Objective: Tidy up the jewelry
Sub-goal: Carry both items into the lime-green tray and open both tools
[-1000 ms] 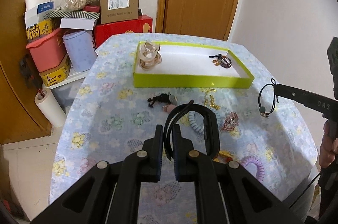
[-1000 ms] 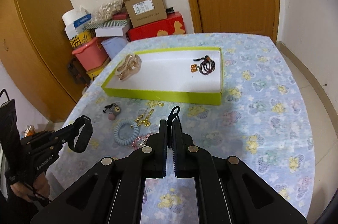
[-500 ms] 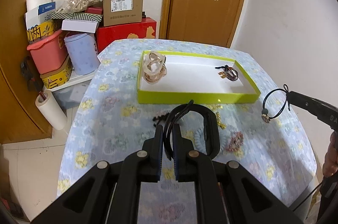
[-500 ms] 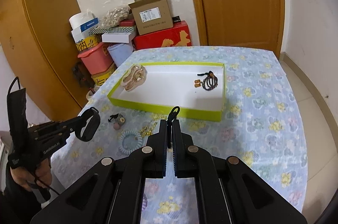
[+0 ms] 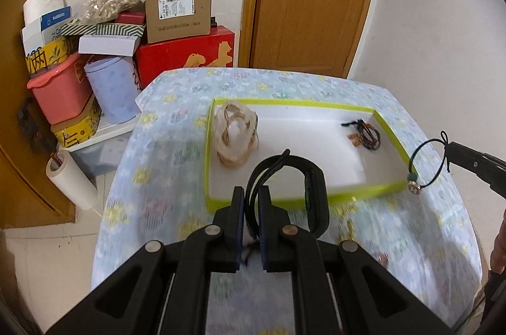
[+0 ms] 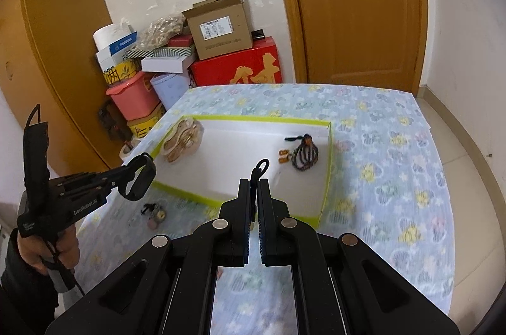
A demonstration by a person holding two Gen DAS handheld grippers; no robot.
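Two pieces lay in the shallow lime-green tray [image 6: 325,176]; left gripper [image 5: 251,192] fingers pinched a black wristband [image 5: 311,195], right gripper [image 6: 253,184] fingers clamped a thin black hair tie [image 5: 423,164], some trinkets remained on the floral table [image 6: 395,176].

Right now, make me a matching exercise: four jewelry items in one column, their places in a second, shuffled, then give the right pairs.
Items:
1. black wristband
2. thin black cord bracelet
3. bagged bracelets
4. dark beaded bracelets

Places:
A. in the tray, right end
B. gripped in the left tongs
C. in the tray, left end
D. gripped in the right tongs

Pairs: 1-B, 2-D, 3-C, 4-A
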